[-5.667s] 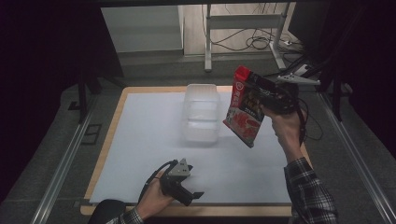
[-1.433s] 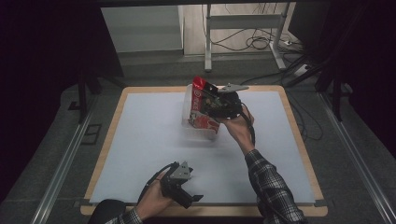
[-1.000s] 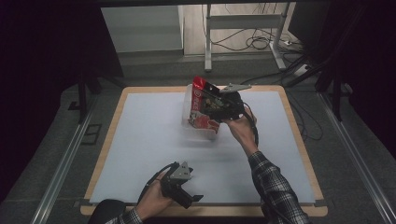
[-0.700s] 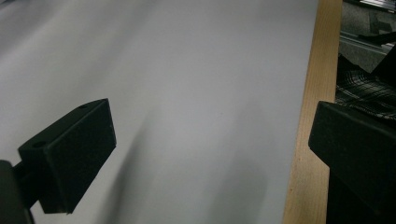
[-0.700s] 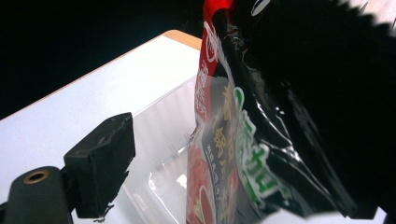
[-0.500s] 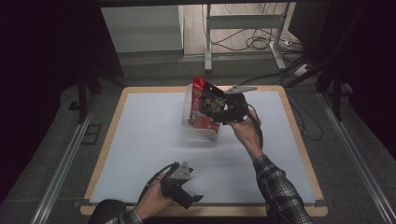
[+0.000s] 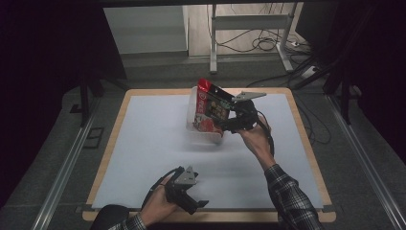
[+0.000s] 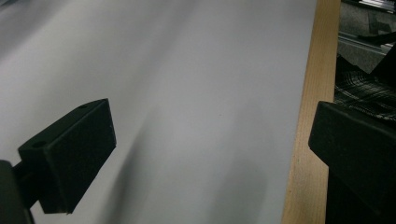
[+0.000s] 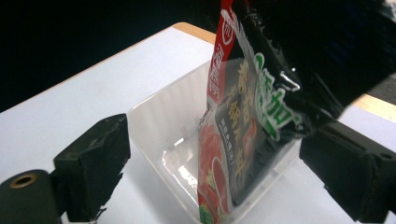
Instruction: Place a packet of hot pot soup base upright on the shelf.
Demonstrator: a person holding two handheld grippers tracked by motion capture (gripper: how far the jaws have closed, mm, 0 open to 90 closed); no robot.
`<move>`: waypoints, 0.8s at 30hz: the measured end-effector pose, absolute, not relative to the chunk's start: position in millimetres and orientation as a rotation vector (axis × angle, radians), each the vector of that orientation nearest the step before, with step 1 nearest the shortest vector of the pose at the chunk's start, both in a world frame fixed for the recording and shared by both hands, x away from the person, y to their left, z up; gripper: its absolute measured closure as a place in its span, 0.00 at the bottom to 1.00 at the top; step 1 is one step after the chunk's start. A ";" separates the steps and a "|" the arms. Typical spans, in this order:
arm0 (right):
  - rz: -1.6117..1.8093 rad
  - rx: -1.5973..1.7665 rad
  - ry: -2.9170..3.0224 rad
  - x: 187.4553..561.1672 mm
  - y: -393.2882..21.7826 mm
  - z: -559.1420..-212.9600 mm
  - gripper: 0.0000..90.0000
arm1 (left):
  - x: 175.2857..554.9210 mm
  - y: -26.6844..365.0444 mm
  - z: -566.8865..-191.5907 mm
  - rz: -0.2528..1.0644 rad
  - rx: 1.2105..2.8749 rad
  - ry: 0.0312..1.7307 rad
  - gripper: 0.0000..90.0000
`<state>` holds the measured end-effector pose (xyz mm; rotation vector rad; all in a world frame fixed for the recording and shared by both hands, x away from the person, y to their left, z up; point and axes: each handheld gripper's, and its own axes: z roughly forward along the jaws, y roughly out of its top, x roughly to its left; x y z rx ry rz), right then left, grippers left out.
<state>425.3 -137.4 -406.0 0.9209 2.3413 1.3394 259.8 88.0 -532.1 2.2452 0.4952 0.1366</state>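
The snack packet (image 7: 209, 106) is stood on end inside the clear plastic tray (image 7: 192, 127), its lower edge down in the tray and its top leaned toward the right gripper (image 7: 229, 120). In the right gripper view the packet (image 9: 243, 135) is seen between the two black jaws, which are spread wide and have just been opening; neither pad is pressed on it, so it is let go. The tray (image 9: 154, 116) is seen there as a shallow see-through tub with a glossy floor.

On the packet a red band down one edge is printed with white characters, a round white emblem is set at the top of that band, large green characters outlined in white are spread across a black panel, and smaller yellow characters lie beside them. None of this writing can be read with certainty. A picture of red food is printed on the lower half.

The left gripper (image 7: 186, 191) is held low near the front edge of the table; in its own view the jaws are parted with nothing between them, above bare white board (image 8: 196, 93) and the wooden rim (image 8: 308, 140).

The table top (image 7: 143, 143) is a white sheet framed in pale wood. Behind it a metal stand (image 7: 249, 24) and loose cables (image 7: 265, 44) are seen on a dim floor.
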 end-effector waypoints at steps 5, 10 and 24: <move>1.307 0.921 2.356 420.7 -141.2 -405.0 0.06 | 259.7 87.6 -532.6 0.137 2.247 0.495 0.01; 1.303 0.910 2.350 415.2 -146.4 -403.1 0.04 | 259.4 87.3 -532.7 0.137 2.248 0.492 0.01; 1.296 0.902 2.321 399.9 -164.1 -406.8 0.01 | 259.6 87.3 -533.1 0.142 2.242 0.486 0.00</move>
